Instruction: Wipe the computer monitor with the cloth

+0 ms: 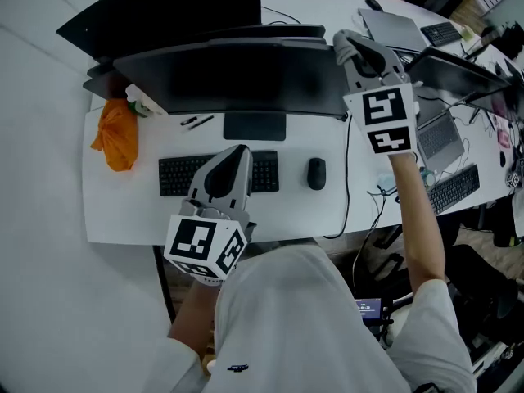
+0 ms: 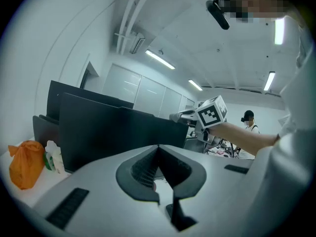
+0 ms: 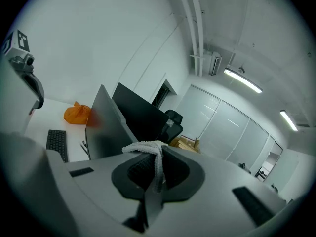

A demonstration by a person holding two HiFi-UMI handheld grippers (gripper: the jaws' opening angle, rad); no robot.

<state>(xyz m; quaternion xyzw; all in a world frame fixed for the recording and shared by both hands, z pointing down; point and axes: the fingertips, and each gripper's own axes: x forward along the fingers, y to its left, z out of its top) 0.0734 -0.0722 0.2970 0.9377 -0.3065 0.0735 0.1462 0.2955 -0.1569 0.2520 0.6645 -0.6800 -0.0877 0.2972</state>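
Note:
The dark computer monitor (image 1: 246, 80) stands at the back of the white desk (image 1: 123, 203), its screen off. My right gripper (image 1: 350, 46) is at the monitor's upper right corner, shut on a white knitted cloth (image 1: 341, 47). In the right gripper view the cloth (image 3: 147, 148) bunches over the closed jaws of the right gripper (image 3: 159, 154), with the monitor (image 3: 106, 127) to the left of it. My left gripper (image 1: 236, 152) hovers over the keyboard (image 1: 176, 175), shut and holding nothing. In the left gripper view the left gripper (image 2: 159, 151) faces the monitor (image 2: 108, 132).
An orange bag (image 1: 117, 133) lies at the desk's left end beside a small bottle (image 1: 141, 101). A mouse (image 1: 316, 173) and two pens (image 1: 196, 121) lie below the monitor. Another screen (image 1: 172, 6) stands behind. A laptop (image 1: 438, 133) and second keyboard (image 1: 454, 188) crowd the right.

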